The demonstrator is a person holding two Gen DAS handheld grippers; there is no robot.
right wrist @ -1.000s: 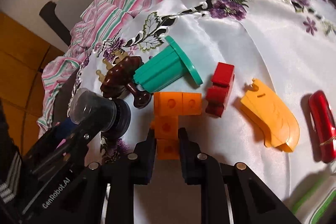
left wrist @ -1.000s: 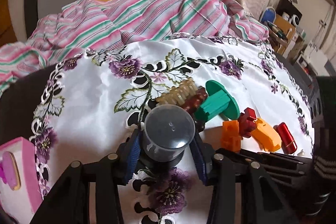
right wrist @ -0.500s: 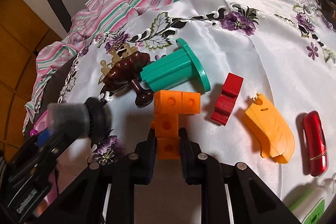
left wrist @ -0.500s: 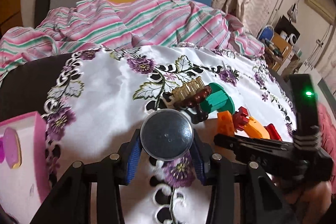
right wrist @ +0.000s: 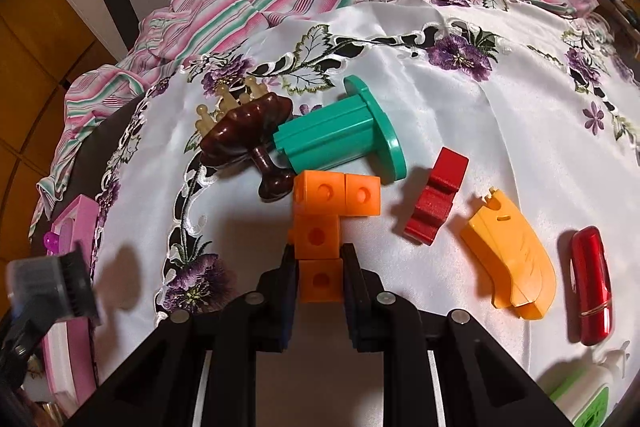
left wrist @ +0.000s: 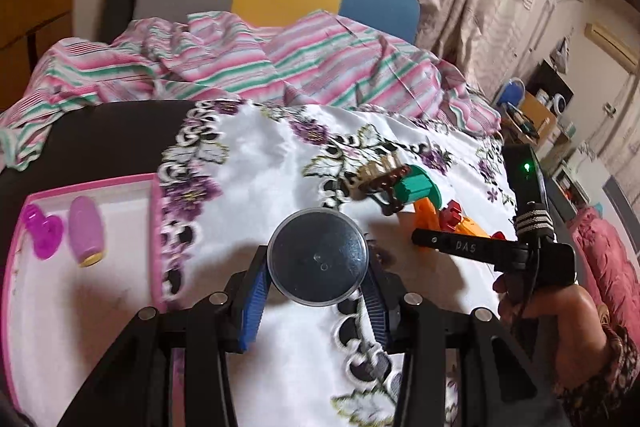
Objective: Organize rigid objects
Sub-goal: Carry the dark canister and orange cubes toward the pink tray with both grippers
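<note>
My left gripper (left wrist: 316,291) is shut on a dark grey round cap (left wrist: 318,257) and holds it above the cloth, right of the pink tray (left wrist: 92,187). The tray holds a magenta piece (left wrist: 42,233) and a lilac bottle (left wrist: 86,231). My right gripper (right wrist: 320,279) is shut on the orange block piece (right wrist: 324,223), its lowest cube between the pads. Around it lie a green spool (right wrist: 340,139), a brown massage comb (right wrist: 244,131), a red block (right wrist: 438,203), an orange curved piece (right wrist: 508,255) and a red tube (right wrist: 592,287).
A white embroidered cloth (right wrist: 460,99) covers the table, with striped fabric (left wrist: 280,59) heaped behind it. The pink tray also shows at the left in the right wrist view (right wrist: 76,223). A green and white item (right wrist: 588,399) sits at the bottom right.
My left gripper has lifted the grey cap and carried it left toward the pink tray. My right gripper stays shut on the orange block piece, raised slightly.
</note>
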